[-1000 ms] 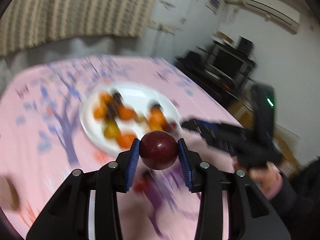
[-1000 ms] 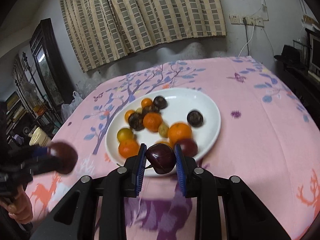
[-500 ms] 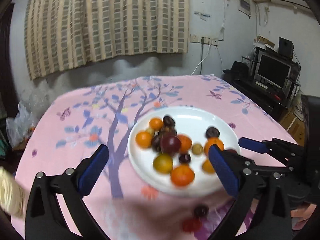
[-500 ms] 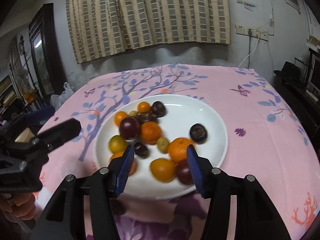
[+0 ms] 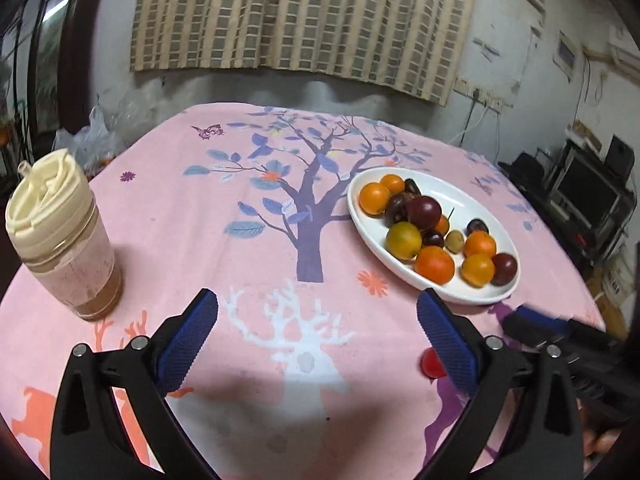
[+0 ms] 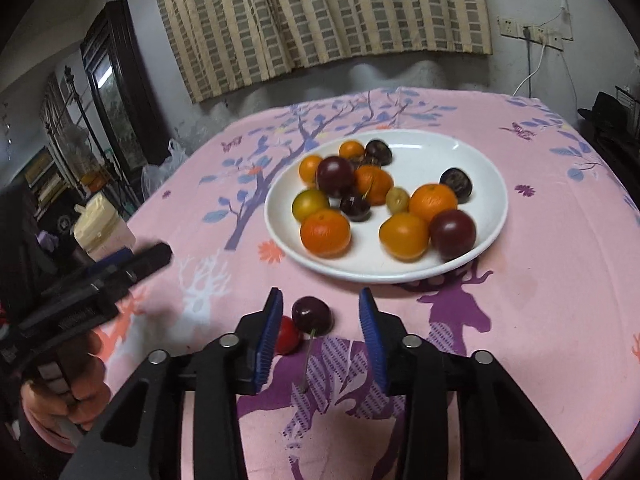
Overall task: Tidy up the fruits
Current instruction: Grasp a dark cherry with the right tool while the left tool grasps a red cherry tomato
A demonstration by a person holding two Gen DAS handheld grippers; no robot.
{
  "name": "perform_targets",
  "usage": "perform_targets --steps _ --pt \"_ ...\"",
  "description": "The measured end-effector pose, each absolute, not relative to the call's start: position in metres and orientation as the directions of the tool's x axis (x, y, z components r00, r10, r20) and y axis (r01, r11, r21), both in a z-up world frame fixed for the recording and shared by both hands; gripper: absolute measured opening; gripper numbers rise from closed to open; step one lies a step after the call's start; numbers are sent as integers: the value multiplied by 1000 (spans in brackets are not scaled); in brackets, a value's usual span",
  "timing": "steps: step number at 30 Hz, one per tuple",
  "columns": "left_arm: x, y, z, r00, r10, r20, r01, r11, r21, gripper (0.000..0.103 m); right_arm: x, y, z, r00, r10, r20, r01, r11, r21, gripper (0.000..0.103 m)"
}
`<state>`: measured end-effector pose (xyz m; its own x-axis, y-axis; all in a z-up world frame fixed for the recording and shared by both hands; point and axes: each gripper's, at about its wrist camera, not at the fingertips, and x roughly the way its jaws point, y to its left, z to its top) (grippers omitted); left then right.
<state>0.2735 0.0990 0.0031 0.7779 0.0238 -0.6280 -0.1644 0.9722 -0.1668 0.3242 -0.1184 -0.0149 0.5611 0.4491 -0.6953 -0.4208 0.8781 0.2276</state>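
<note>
Item: dark red stemmed cherry [image 6: 311,315], lower centre of frame, on pink printed tablecloth [image 6: 540,300] below white round plate [image 6: 490,196]. Right gripper [image 6: 319,330]: jaws apart, just been closing, cherry between, untouched. Left gripper [image 5: 318,338]: wide apart, empty. Advice: centre pads on fruit, squeeze gently, avoid small red fruit [image 6: 287,340] touching it.

Both cameras ride on the handheld grippers, each peering forward and downward along its own blue fingers at the pink tablecloth [image 5: 256,240]. The left one sits off to the left, close over the cloth, with the white plate [image 5: 472,196] toward its right and the lidded cup [image 5: 60,236] near its left. The right one faces the plate [image 6: 476,152] almost squarely, close in. Both see the plate, the cup [image 6: 102,232] and the striped curtain [image 5: 304,20]
</note>
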Motion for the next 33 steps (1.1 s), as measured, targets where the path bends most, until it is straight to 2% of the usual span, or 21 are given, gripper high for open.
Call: perform_targets --steps 4,15,24,29,33 --pt "271 97 6 781 39 -624 -166 975 -146 98 333 -114 -31 513 459 -725 -408 874 264 34" --pt "273 97 5 767 -2 -641 -149 972 -181 98 344 -100 -43 507 429 -748 -383 889 251 34" --pt "275 95 2 759 7 -651 -149 975 -163 98 359 -114 -55 413 542 -732 -327 838 436 29" --pt "276 92 0 755 -4 -655 -140 976 -167 98 350 -121 -44 427 549 -719 -339 834 436 29" --pt "278 71 -6 732 -123 -670 4 984 -176 98 336 -135 -16 497 558 -664 -365 829 423 29"
